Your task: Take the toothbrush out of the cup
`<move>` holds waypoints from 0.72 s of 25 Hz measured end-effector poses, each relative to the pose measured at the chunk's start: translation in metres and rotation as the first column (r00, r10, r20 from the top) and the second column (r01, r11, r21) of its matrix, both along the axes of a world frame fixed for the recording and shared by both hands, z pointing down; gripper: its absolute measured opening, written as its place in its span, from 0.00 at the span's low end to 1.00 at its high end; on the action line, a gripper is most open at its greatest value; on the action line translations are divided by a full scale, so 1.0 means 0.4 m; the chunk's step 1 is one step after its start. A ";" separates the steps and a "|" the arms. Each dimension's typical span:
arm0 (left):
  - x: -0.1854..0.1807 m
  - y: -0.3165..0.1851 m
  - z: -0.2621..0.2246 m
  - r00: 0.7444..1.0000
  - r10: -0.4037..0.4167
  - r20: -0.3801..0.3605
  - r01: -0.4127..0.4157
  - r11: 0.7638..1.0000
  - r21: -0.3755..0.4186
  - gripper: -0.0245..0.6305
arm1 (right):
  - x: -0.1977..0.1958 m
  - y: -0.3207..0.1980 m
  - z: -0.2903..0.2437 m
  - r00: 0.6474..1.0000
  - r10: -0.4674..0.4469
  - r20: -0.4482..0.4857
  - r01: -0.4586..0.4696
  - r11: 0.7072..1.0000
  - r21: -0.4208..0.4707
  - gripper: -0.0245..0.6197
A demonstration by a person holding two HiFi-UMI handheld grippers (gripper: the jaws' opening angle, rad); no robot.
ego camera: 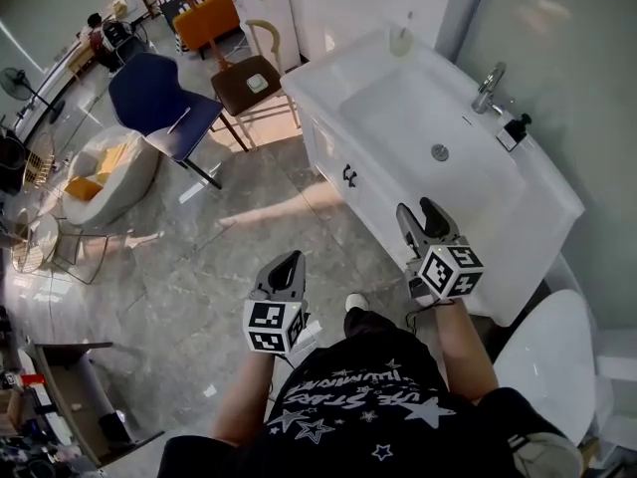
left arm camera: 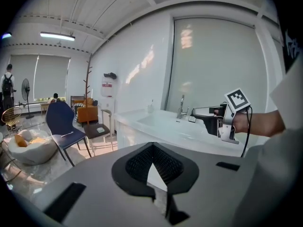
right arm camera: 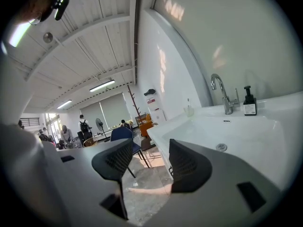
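A small pale cup with a thin toothbrush standing in it sits on the far left corner of the white washbasin counter. The cup also shows small in the right gripper view and in the left gripper view. My right gripper hangs at the counter's near edge, well short of the cup, its jaws open and empty. My left gripper is over the floor to the left of the vanity, its tips touching with nothing between them.
A chrome tap and a black-topped soap dispenser stand at the basin's right side. A toilet is at the lower right. A blue chair, a brown chair and a white lounge seat stand on the grey floor to the left.
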State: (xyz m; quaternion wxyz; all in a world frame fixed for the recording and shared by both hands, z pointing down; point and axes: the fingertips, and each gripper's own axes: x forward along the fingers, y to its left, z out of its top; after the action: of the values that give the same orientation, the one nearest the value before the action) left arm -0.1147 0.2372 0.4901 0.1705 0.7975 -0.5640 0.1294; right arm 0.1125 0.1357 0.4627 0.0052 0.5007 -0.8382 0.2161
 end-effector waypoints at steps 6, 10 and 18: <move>0.031 -0.198 -0.007 0.999 -0.011 0.036 0.010 1.000 0.024 0.06 | 0.056 -0.193 0.004 1.000 -0.003 0.015 0.003 1.000 -0.007 0.41; 0.051 -0.307 -0.012 0.998 -0.020 0.058 0.018 0.999 0.030 0.06 | 0.086 -0.298 0.003 1.000 -0.005 0.025 0.005 1.000 -0.007 0.41; 0.066 -0.467 -0.039 0.998 -0.015 0.063 0.013 0.999 0.032 0.06 | 0.119 -0.436 0.006 0.999 0.015 0.032 -0.015 1.000 -0.020 0.42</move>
State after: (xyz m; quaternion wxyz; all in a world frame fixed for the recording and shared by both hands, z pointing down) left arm -0.0881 0.0503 0.4745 0.1408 0.7916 -0.5768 0.1444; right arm 0.1602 -0.0387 0.4652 -0.0048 0.5033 -0.8322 0.2326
